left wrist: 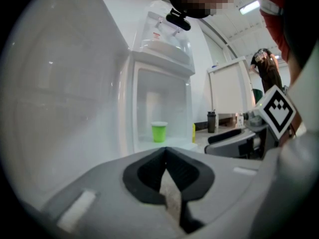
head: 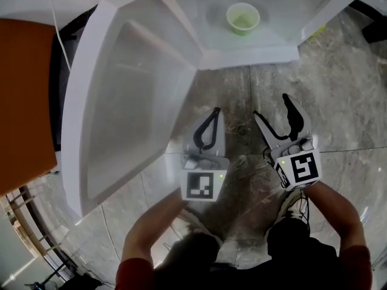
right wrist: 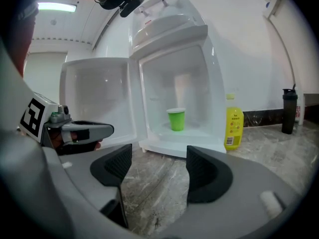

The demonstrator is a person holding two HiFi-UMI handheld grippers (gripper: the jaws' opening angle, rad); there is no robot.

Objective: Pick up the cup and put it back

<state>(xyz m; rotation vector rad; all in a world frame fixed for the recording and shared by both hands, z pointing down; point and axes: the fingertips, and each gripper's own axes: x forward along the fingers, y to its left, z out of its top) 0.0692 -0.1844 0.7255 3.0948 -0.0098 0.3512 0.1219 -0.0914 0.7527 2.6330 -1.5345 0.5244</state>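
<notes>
Left gripper [head: 215, 112] held low over the marble floor [head: 338, 101], jaws clenched tip to tip, nothing between them. Right gripper [head: 272, 106] just beside it, jaws released wide, empty. Both point toward a small white fridge [head: 254, 56] standing on the floor, its door [head: 127, 101] swung open to the left. Green cup [head: 243, 18] sits upright inside the fridge compartment, well apart from both grippers. Yellow bottle [right wrist: 232, 128] stands just right of the fridge, black bottle [right wrist: 288, 111] farther right
</notes>
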